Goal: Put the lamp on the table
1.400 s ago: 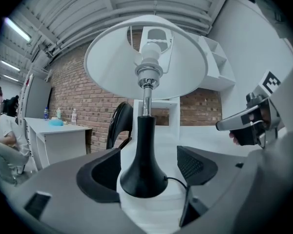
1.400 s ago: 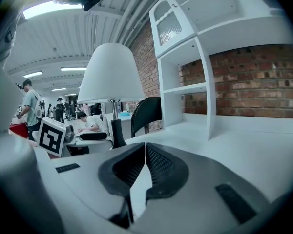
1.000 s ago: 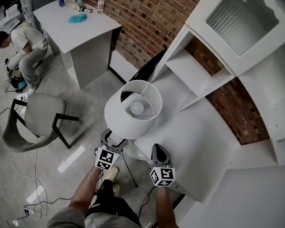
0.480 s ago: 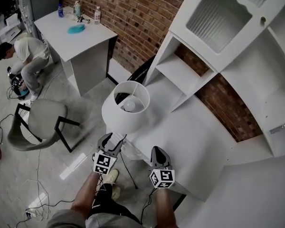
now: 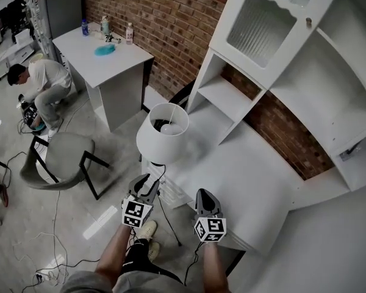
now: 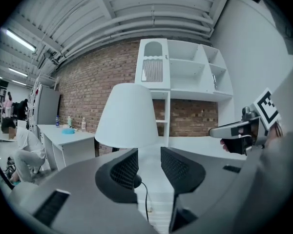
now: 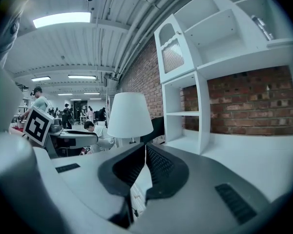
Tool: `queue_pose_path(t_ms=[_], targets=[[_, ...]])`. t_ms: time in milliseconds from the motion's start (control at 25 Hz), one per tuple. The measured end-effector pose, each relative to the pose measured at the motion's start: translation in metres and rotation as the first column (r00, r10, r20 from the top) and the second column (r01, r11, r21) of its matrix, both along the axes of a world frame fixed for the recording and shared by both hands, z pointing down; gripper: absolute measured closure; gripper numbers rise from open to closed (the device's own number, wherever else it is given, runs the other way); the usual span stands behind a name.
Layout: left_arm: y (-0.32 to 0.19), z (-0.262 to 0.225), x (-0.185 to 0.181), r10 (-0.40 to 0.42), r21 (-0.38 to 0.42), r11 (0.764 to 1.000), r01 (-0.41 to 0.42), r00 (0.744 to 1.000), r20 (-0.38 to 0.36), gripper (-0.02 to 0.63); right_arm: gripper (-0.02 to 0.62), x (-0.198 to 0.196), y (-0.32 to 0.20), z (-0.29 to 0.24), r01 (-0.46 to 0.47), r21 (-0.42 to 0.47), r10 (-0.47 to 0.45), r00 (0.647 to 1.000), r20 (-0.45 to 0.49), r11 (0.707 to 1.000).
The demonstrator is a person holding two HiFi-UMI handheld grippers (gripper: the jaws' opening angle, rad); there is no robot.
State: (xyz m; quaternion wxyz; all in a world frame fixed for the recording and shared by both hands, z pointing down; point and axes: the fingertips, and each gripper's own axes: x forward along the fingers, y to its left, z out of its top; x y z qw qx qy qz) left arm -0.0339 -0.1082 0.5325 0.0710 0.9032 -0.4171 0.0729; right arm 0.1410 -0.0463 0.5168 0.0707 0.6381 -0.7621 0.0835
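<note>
- White lamp w/ cone-shaped fabric shade (image 5: 163, 136) stands upright at the left end of the plain white table (image 5: 250, 182), by the front-left corner. In the head view the shade seems to hang past the left edge. Base is hidden under the shade, so I can't tell how close it sits to that edge.
- Left gripper (image 5: 147, 184): fingers partway apart and have just been closing, w/ nothing between them. Thru the gap I see only tabletop and the lamp's thin black cord (image 6: 146, 199) beyond. It hovers off the table's front edge, apart from the lamp.
- Right gripper (image 5: 204, 195): fingers together, empty, at the front edge, also apart from the lamp.
- Progress, my read: placing looks done, as the lamp is on the table & neither gripper is on it.
- What's left is prob. little: confirm it's steady and not too near the corner. The cord drops down the table's front and could snag on the left gripper.
</note>
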Motion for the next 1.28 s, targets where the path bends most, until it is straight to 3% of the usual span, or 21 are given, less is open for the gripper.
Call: queue_pose_path(t_ms=[200, 440, 840, 1280], targets=[[0.020, -0.034, -0.004, -0.015, 0.031, 0.999, 0.017, 0.999, -0.043, 0.488, 0.569, -0.003, 0.023, -0.019, 0.011, 0.031, -0.011, 1.000, -0.005, 0.999], [0.049, -0.063, -0.006, -0.010, 0.056, 0.998, 0.011, 1.000, -0.023, 0.507, 0.569, -0.010, 0.044, -0.037, 0.022, 0.057, -0.024, 1.000, 0.020, 0.998], [0.088, -0.083, -0.014, -0.041, 0.048, 0.998, 0.044, 0.998, -0.057, 0.570, 0.570, -0.028, 0.075, -0.065, 0.048, 0.116, -0.053, 0.998, 0.040, 0.992], [0.127, -0.099, -0.011, 0.008, 0.078, 0.997, -0.005, 0.999, -0.044, 0.595, 0.569, -0.033, 0.107, -0.074, 0.037, 0.141, -0.041, 0.999, 0.029, 0.989]])
